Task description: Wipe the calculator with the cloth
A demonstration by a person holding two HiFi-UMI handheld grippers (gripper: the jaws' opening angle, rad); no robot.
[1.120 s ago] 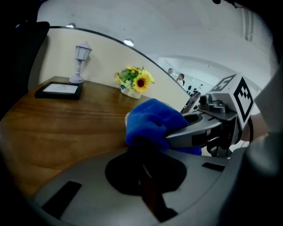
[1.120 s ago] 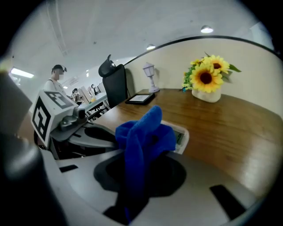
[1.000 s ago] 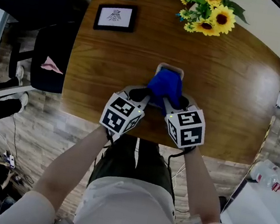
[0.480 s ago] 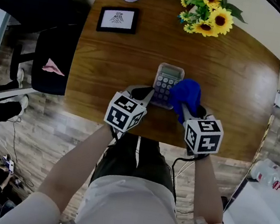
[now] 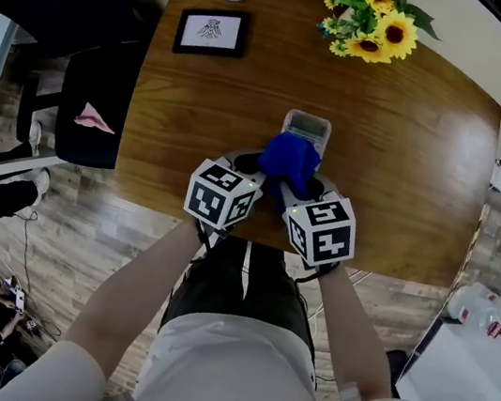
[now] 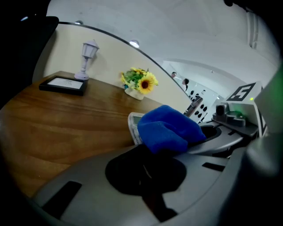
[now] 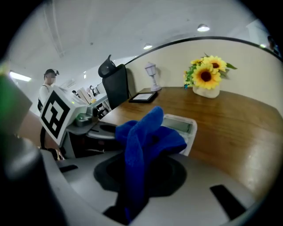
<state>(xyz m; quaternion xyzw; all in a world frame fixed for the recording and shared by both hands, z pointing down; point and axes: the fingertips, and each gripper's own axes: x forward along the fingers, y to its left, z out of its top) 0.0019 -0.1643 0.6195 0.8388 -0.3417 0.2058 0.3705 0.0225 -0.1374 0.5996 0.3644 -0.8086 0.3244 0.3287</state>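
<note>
At the near middle of the table [image 5: 410, 155], the soft, limp cloth [image 5: 288, 158], clamped by a bunched fold in the right hand-held gripper [image 5: 288, 186], covers the light, rigid, skid-prone calculator [image 5: 307, 124], whose near corner the closed left hand-held gripper [image 5: 254, 169] seemingly pinches.

With both forearms stretched forward, left gripper [image 5: 253, 163] jaws sit together, right gripper [image 5: 289, 188] jaws clamp the cloth [image 5: 288, 156].
</note>
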